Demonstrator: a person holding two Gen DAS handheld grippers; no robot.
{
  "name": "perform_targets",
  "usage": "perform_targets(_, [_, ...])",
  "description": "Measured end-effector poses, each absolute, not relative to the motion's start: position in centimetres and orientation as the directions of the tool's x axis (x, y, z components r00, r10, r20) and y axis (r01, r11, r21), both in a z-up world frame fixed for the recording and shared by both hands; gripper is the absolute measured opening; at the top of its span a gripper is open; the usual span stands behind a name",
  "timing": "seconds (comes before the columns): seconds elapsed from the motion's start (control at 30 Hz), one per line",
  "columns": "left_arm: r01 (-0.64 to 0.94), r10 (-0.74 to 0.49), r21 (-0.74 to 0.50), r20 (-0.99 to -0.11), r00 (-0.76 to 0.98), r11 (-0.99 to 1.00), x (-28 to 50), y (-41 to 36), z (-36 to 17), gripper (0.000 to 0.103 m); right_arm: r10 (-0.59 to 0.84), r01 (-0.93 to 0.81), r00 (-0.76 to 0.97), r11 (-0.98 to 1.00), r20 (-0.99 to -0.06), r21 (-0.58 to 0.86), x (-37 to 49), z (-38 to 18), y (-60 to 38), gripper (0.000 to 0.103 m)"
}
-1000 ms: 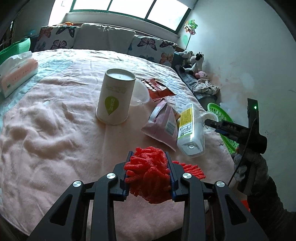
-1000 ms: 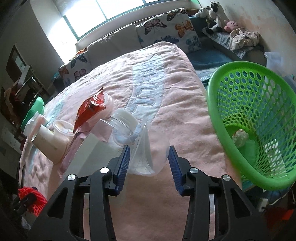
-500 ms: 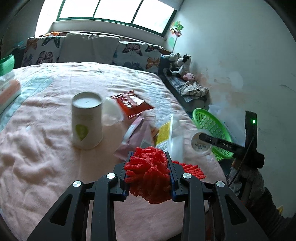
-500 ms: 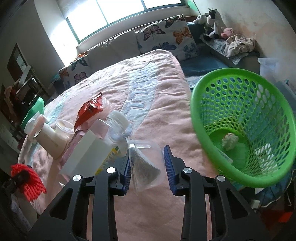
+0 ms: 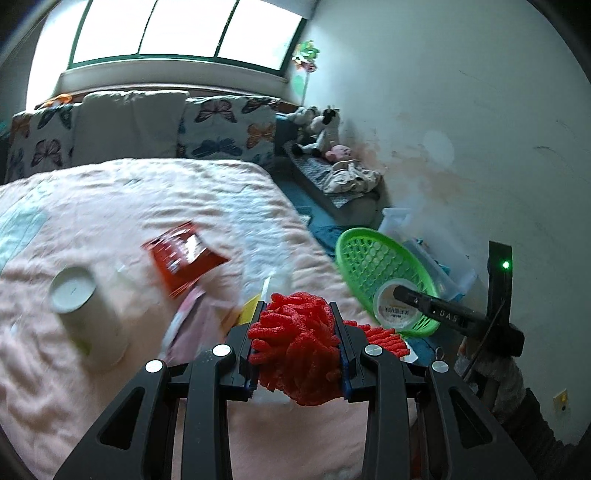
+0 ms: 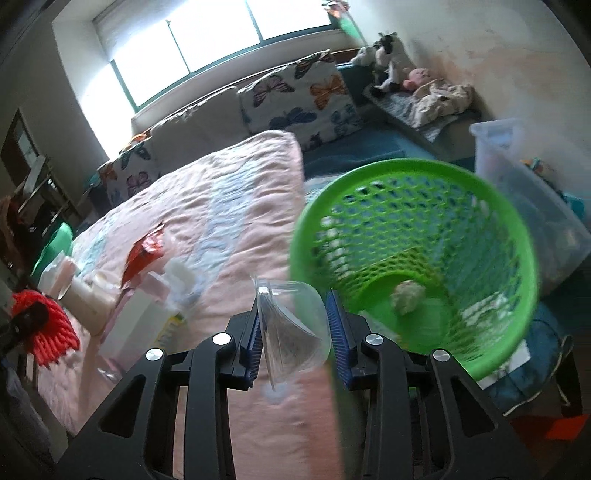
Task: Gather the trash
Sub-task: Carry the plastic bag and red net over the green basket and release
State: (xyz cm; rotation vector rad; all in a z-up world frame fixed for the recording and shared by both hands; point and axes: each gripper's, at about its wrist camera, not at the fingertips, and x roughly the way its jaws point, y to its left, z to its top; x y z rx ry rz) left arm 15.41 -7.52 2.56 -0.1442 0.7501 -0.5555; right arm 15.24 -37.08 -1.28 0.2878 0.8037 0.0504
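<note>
Nearest the left wrist camera, a red foam net (image 5: 297, 354) is pinched between the pads of the left gripper (image 5: 298, 347), its frayed strands spilling past the right-hand pad. In the right wrist view a clear plastic cup (image 6: 291, 325) is squeezed flat between the pads of the right gripper (image 6: 293, 328), its rim deformed by the pressure. Just beyond the cup, off the edge of the pink bedspread (image 6: 229, 206), the green basket (image 6: 509, 236) is seen standing on the floor, with a crumpled wad of paper (image 6: 406, 297) already lying in its bottom. On the bed behind, more trash is left uncollected: a white paper cup (image 5: 85, 306), a red snack wrapper (image 5: 181, 258), a pink pouch (image 5: 192, 325) and a white carton (image 6: 133, 321), all blurred. Butterfly cushions (image 5: 225, 129) and a window (image 5: 184, 29) are seen furthest away. From here, the slick, crushed cup could be sprung out of the grip before the basket mouth is reached and dropped onto the floor beside it. The light net could be caught on the pad ribbing at release, or be let go short of the rim, since the basket is approached from the bed side at an angle.
</note>
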Motion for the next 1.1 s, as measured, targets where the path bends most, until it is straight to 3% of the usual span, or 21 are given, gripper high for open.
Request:
perform_targets(0.5, [0.529, -0.557, -0.256, -0.623, 0.55, 0.809, 19.6, -17.0, 3.7, 0.031, 0.013, 0.195, 0.664, 0.962, -0.748, 0.19, 16.2, -3.6, -44.6, 0.034])
perform_targets(0.7, [0.554, -0.558, -0.24, -0.643, 0.525, 0.797, 20.9, -19.8, 3.2, 0.031, -0.007, 0.228, 0.653, 0.955, -0.757, 0.188, 16.6, -4.6, -46.1, 0.045])
perform_targets(1.1, [0.596, -0.562, -0.226, -0.682, 0.468, 0.771, 22.7, -25.3, 1.8, 0.031, -0.038, 0.238, 0.685, 0.955, -0.728, 0.175, 14.4, -3.6, -47.4, 0.054])
